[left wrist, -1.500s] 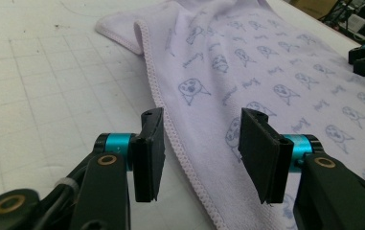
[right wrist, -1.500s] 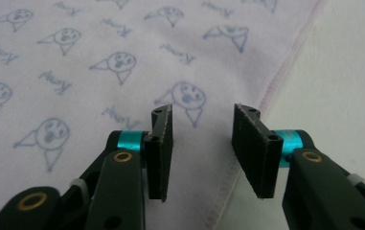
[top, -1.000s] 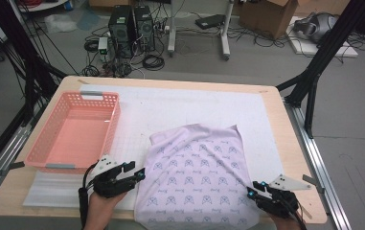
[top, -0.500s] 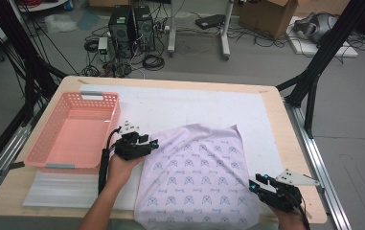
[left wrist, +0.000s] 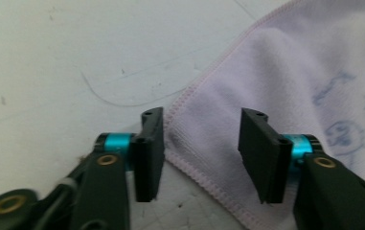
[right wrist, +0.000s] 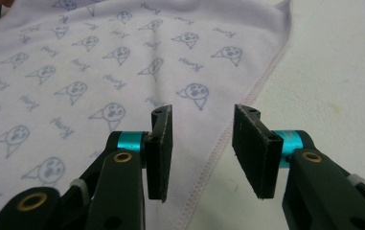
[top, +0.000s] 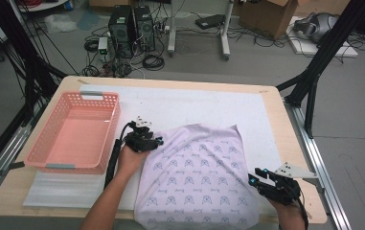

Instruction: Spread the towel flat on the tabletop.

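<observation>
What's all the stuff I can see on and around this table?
cloth: 1, lilac with small blue prints, spread on the near right of the mat
basket: 1, pink, table's left side
mat: 1, white, covers most of the table
table: 1, light wood
computer towers: 2, black, floor beyond the table
cardboard box: 1, brown, floor at far right
left hand-held gripper: 1, black, at the cloth's far left corner, jaws apart astride its edge and just been closing
right hand-held gripper: 1, black, at the cloth's near right edge, jaws apart
</observation>
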